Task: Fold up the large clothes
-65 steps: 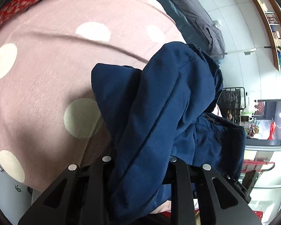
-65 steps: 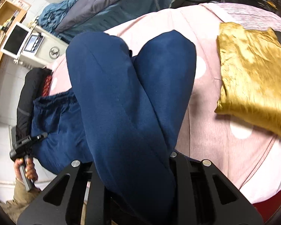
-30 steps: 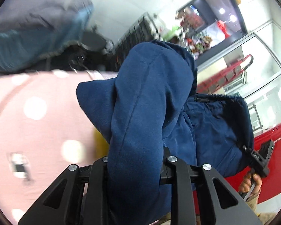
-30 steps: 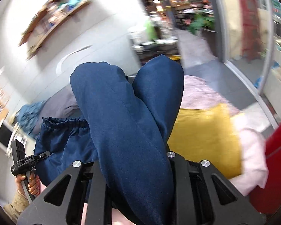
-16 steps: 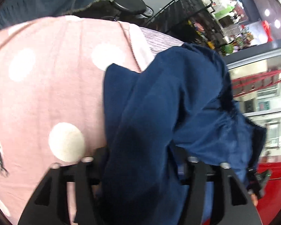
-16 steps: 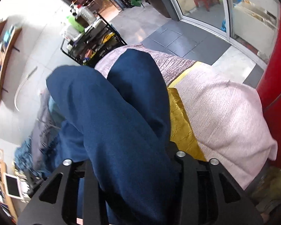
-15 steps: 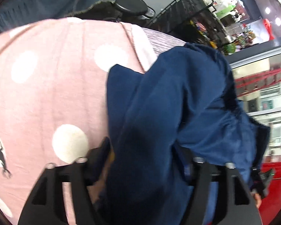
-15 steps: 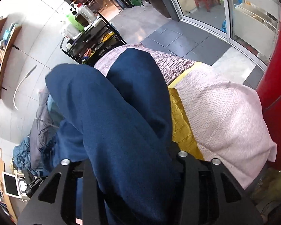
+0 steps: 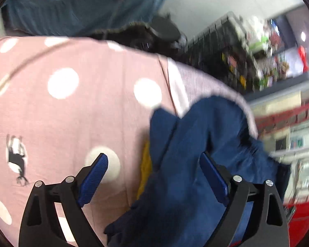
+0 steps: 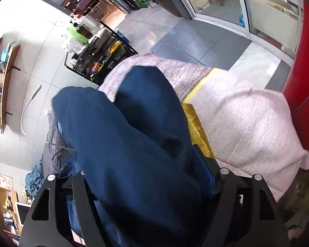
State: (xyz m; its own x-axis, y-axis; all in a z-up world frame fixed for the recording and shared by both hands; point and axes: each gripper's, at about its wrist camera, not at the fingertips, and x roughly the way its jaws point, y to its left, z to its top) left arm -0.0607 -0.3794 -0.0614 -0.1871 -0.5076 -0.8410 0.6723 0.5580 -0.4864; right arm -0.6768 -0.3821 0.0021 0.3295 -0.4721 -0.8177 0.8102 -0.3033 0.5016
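both claws are gaping, jaws just opening: left gripper (image 9: 152,168) and right gripper (image 10: 140,164) are straddling navy trousers (image 9: 187,164), hiding the right gripper's left pad; pink bedspread (image 9: 72,113) is lying open at frame left.

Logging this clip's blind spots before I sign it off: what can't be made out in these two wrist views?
- Left wrist view: motion blur smears the shelving and shop behind; the yellow cloth is mostly hidden under the navy garment.
- Right wrist view: the garment covers the right claw's left finger, so pad contact is unclear.
- Both views: the garment's lower part is cut off by the bottom edge.
- The left claw has just been opening.
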